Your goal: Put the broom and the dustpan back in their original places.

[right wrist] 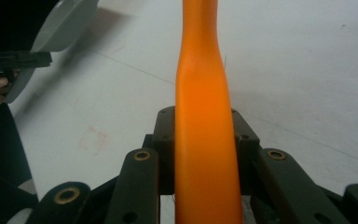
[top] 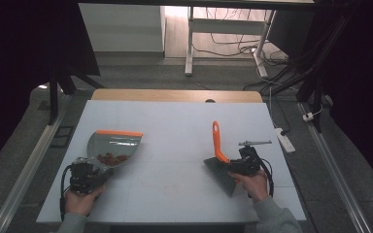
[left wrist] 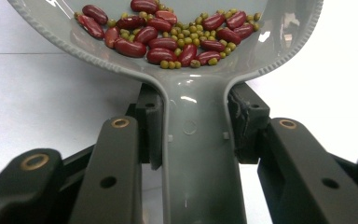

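A grey dustpan with an orange front lip lies at the table's left. It holds red beans and small green beans near its back. My left gripper is shut on the dustpan handle, one pad pressed against each side. At the right, my right gripper is shut on the orange handle of a hand brush. The handle points away from me and the dark bristles rest by the gripper. The right gripper view also shows the dustpan at upper left.
The white table has a wooden strip along its far edge. A faint reddish stain marks the surface between the two tools. A power strip lies on the floor to the right, with desk legs and cables beyond.
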